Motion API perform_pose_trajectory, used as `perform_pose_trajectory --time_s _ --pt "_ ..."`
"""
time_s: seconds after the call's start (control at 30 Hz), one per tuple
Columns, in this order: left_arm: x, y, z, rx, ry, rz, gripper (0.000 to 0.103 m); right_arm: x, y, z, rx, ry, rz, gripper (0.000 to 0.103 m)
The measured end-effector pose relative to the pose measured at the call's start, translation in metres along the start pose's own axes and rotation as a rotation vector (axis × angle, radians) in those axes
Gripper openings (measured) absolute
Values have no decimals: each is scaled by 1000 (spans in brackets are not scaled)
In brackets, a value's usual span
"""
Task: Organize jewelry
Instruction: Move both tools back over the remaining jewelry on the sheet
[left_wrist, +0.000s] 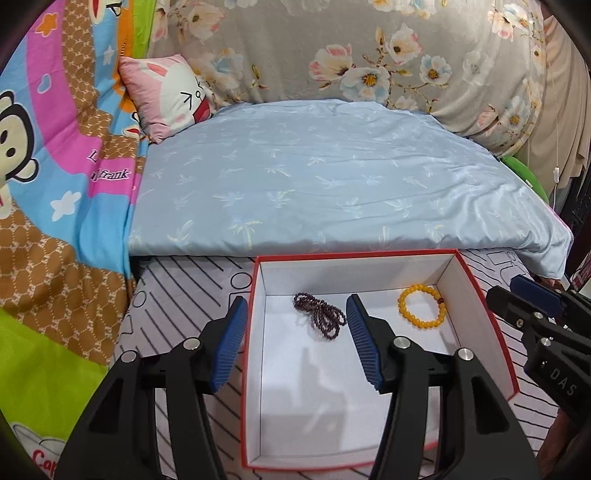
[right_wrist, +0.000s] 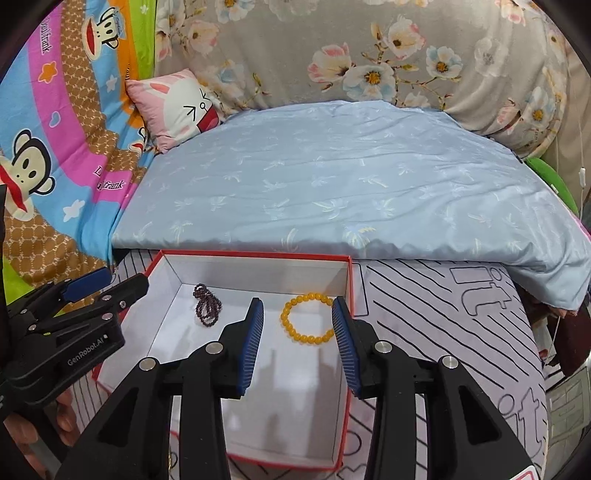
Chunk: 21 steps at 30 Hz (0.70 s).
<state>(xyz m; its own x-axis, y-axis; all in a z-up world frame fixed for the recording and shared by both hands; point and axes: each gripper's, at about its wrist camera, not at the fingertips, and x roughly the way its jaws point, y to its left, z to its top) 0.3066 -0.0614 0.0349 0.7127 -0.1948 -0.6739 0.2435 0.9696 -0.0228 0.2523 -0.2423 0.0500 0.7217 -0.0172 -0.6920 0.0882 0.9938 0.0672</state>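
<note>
A red box with a white inside (left_wrist: 476, 295) (right_wrist: 162, 273) lies on the striped sheet. In it lie a dark purple bead string (left_wrist: 320, 314) (right_wrist: 207, 304) and a yellow bead bracelet (left_wrist: 421, 305) (right_wrist: 307, 318). My left gripper (left_wrist: 295, 314) is open and empty, its pads astride the box's left wall, just short of the purple string. My right gripper (right_wrist: 297, 317) is open and empty, over the box, its pads either side of the yellow bracelet. Each gripper shows at the edge of the other's view (left_wrist: 524, 295) (right_wrist: 107, 284).
A folded light blue quilt (left_wrist: 332, 177) (right_wrist: 351, 184) lies right behind the box. A pink cartoon pillow (left_wrist: 170, 92) (right_wrist: 177, 107) and a floral blanket (left_wrist: 369, 55) are farther back. A colourful monkey-print blanket (left_wrist: 55, 184) fills the left. The bed edge is at the right.
</note>
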Motion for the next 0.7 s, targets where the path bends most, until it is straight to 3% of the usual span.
perform_pose_trajectory --time_s 0.37,0.7 --pt "-72 4 -55 -2 -16 19 54 -65 1 -62 -16 10 -7 39" --pt "-99 11 -132 -30 84 -5 54 -91 -3 -150 17 118 -27 39"
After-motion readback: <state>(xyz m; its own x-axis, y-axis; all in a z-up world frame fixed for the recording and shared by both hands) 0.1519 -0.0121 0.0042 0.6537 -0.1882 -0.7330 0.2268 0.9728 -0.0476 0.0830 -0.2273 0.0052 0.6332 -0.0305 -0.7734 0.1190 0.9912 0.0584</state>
